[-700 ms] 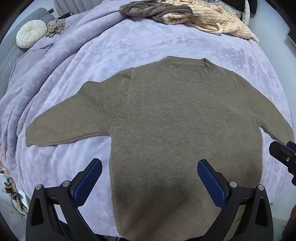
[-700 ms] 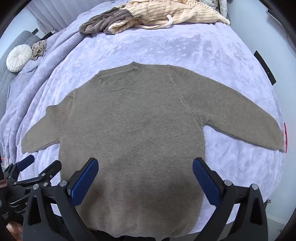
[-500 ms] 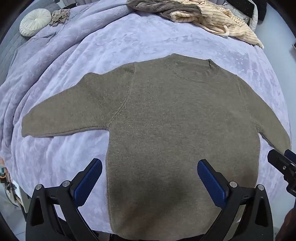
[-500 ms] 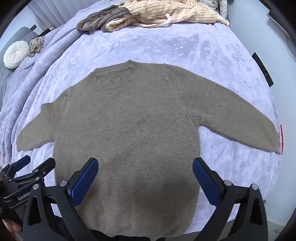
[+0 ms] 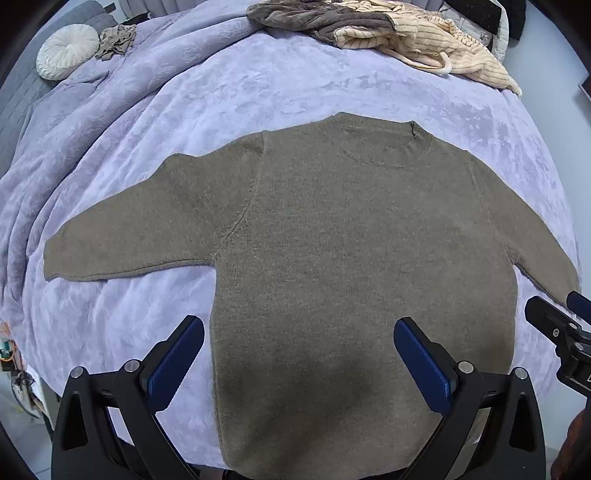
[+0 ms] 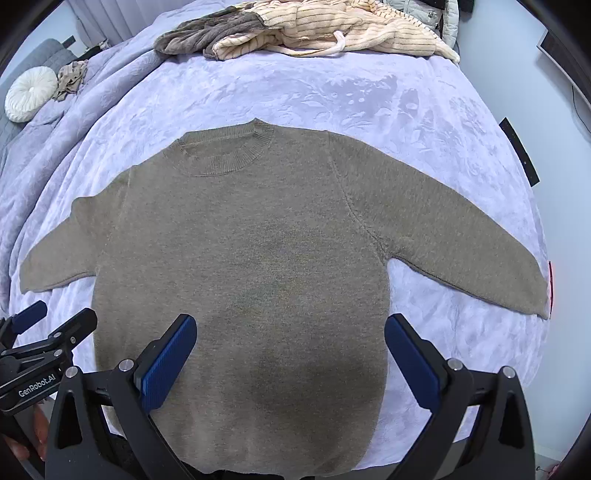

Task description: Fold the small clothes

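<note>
An olive-brown knit sweater (image 5: 351, 240) (image 6: 251, 251) lies flat on the lavender blanket, collar at the far side and both sleeves spread out sideways. My left gripper (image 5: 297, 328) hovers open above the sweater's lower left part; one blue pad is over the blanket, the other over the knit. My right gripper (image 6: 290, 325) hovers open over the lower right part of the body, with nothing between its pads. Each gripper shows at the edge of the other's view: the right gripper (image 5: 554, 325) and the left gripper (image 6: 48, 325). The hem lies at the near bed edge, partly hidden by the gripper frames.
A pile of clothes, cream ribbed (image 5: 443, 48) (image 6: 332, 29) and grey-brown (image 5: 314, 18) (image 6: 207, 33), lies at the bed's far edge. A round white cushion (image 5: 68, 51) (image 6: 31, 94) and a crumpled beige cloth (image 5: 116, 38) (image 6: 70, 79) sit far left. The blanket (image 5: 258, 92) falls away at both sides.
Both views have shifted only slightly. The sweater lies as before and both grippers stay open above its lower part.
</note>
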A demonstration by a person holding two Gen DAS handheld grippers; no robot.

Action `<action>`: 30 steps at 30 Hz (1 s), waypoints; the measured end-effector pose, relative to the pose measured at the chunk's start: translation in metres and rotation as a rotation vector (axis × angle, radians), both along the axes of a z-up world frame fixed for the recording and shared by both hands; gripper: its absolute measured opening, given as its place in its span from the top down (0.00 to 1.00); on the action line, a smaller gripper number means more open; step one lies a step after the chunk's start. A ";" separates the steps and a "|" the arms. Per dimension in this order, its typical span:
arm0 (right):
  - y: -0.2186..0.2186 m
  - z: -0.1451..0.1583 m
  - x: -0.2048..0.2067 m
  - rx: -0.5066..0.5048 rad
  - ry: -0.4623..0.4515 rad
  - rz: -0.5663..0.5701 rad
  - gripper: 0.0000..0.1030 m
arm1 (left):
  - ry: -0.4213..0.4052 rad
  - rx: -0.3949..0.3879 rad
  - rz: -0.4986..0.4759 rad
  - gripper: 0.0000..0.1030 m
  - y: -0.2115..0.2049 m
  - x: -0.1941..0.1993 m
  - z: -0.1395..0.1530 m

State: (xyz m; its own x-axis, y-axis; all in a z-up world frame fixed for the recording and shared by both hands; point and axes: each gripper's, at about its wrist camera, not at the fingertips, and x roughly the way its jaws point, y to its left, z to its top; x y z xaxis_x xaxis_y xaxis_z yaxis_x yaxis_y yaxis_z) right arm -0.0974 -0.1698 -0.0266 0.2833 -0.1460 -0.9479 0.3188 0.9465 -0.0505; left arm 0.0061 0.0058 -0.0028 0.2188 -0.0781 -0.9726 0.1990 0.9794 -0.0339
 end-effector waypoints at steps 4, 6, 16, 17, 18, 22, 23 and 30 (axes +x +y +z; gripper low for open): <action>0.001 0.000 0.001 -0.001 0.001 0.000 0.01 | 0.003 -0.004 0.005 0.00 -0.001 0.000 0.000; 0.002 0.000 0.001 -0.001 0.001 0.001 0.01 | 0.002 0.000 0.006 0.00 -0.003 0.001 0.000; 0.003 -0.002 0.001 -0.003 0.004 0.002 0.01 | 0.014 -0.005 0.014 0.00 -0.003 0.000 -0.002; 0.004 -0.003 0.000 -0.004 0.006 0.004 0.01 | 0.014 -0.003 0.015 0.00 -0.002 0.000 -0.002; 0.004 -0.004 0.000 -0.007 0.007 0.005 0.01 | 0.014 -0.002 0.015 0.00 -0.002 0.000 -0.003; 0.005 -0.005 0.001 -0.014 0.016 0.006 0.01 | 0.013 0.003 0.013 0.00 -0.002 0.000 -0.003; 0.005 -0.005 0.002 -0.013 0.017 0.007 0.01 | 0.011 0.003 0.012 0.00 -0.002 0.000 -0.003; 0.006 -0.005 0.003 -0.021 0.030 0.013 0.01 | 0.010 0.004 0.014 0.00 -0.001 0.001 -0.003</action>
State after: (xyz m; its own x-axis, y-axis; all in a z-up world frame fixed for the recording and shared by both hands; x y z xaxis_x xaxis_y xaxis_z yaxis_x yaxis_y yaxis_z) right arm -0.0947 -0.1640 -0.0319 0.2566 -0.1620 -0.9528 0.3049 0.9491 -0.0793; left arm 0.0067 0.0048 -0.0056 0.2099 -0.0710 -0.9751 0.1854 0.9822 -0.0316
